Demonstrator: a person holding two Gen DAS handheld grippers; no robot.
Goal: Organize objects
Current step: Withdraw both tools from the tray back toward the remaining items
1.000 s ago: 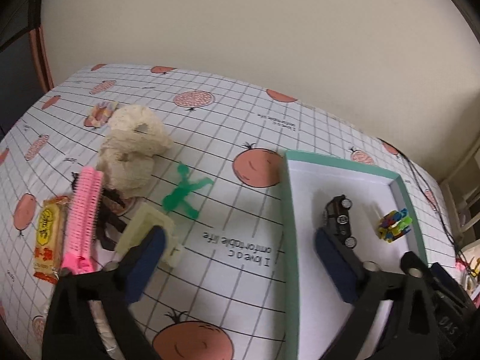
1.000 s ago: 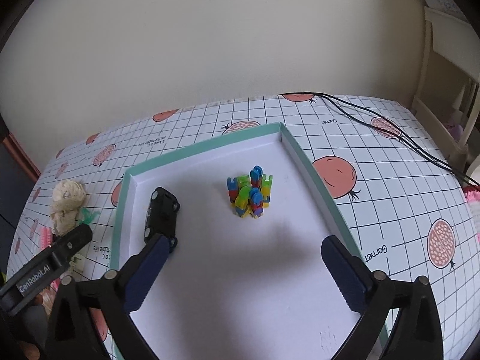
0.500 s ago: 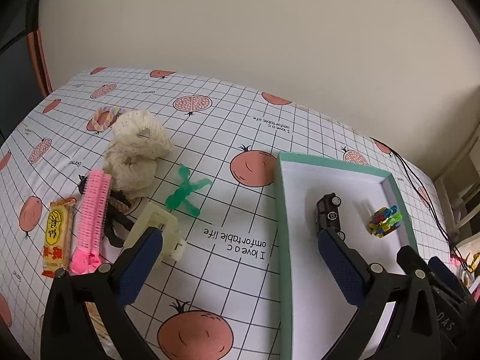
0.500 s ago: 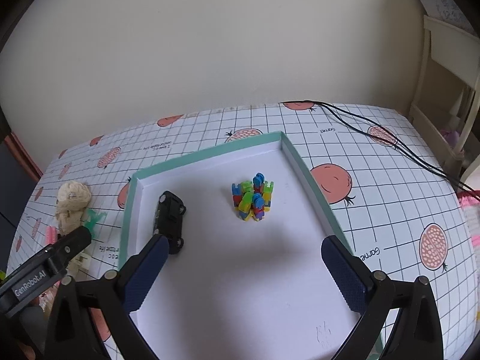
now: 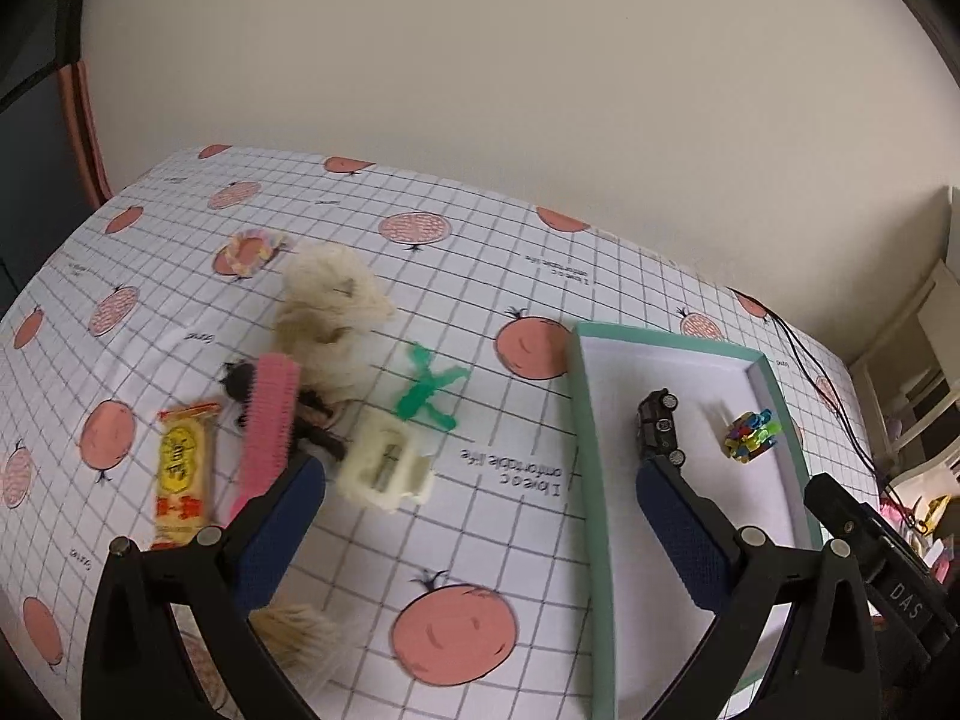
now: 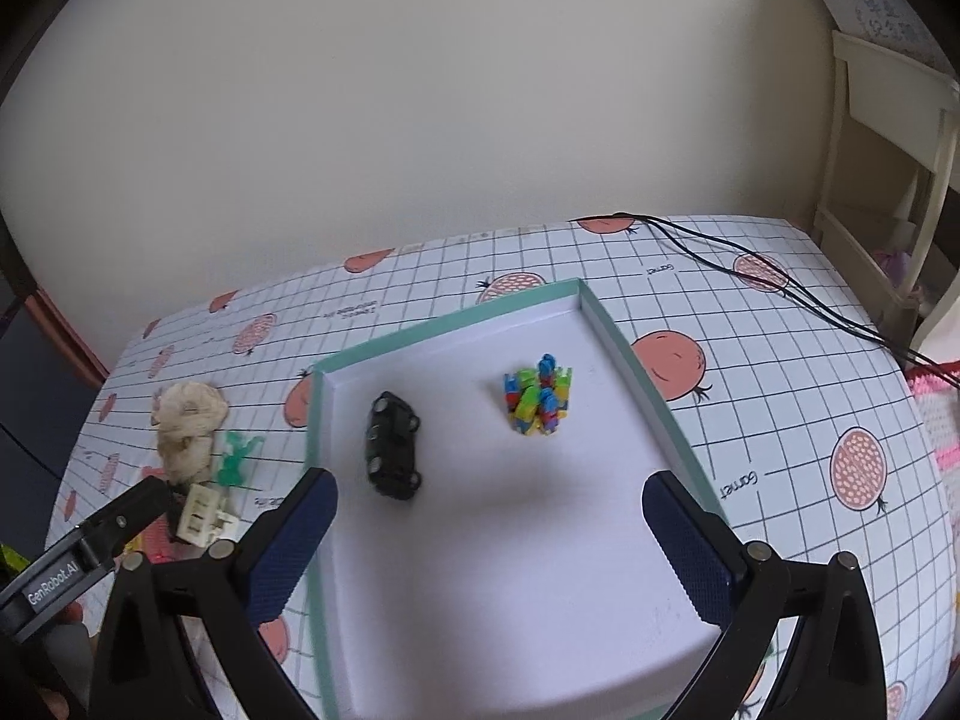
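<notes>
Two claws wide, empty. Left gripper (image 5: 480, 516): cream sharpener (image 5: 384, 467) just ahead, nearer left pad. Judgement: centre over it, clear pink brush (image 5: 268, 420), then pinch.

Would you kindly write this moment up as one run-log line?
left gripper: open, empty, over tablecloth | right gripper: open, empty, over tray | in tray: toy car, block cluster | outside: pencil sharpener, pink brush
</notes>
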